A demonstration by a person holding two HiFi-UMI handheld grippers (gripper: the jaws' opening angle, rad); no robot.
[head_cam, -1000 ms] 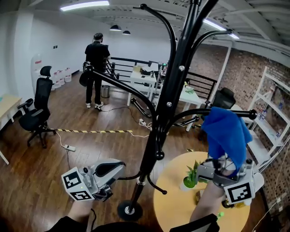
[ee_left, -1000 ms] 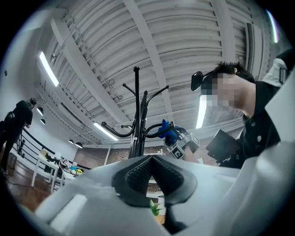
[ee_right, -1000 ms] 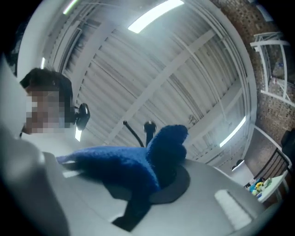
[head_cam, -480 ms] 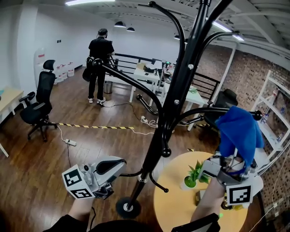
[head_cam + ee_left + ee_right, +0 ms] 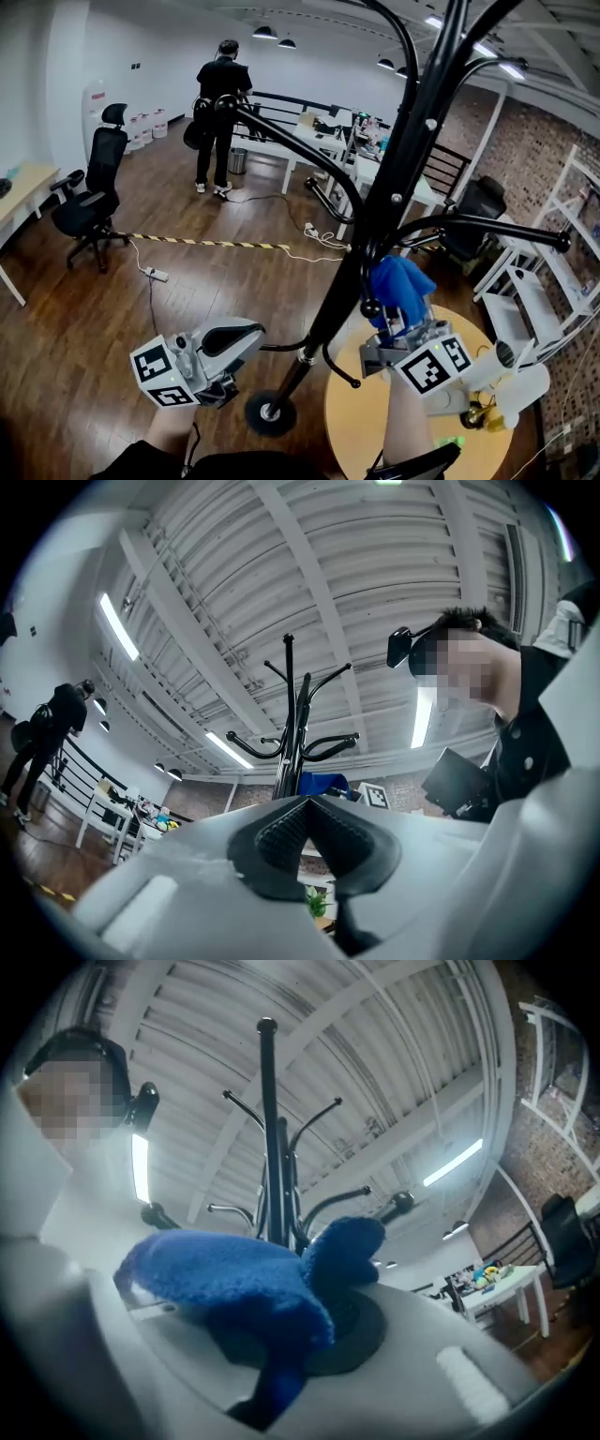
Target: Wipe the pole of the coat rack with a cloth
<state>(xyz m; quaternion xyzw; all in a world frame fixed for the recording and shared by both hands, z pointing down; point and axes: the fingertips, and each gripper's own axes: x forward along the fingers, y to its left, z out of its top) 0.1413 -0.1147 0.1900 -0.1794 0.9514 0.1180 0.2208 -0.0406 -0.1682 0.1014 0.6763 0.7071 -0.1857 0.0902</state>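
Beside the pole (image 5: 397, 180), blue cloth (image 5: 398, 287)

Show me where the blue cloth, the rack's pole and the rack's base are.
cloth (image 5: 398, 286), head view, its upper fold.
pole (image 5: 386, 187), head view, middle of the shaft.
base (image 5: 270, 412), head view, the disc on the floor.

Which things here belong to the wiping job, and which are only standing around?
For the job:
- coat rack pole
- blue cloth, held in the jaws of the right gripper
- left gripper, jaws shut on nothing

Just around:
- office chair
- round table
- power strip
- person standing at the back
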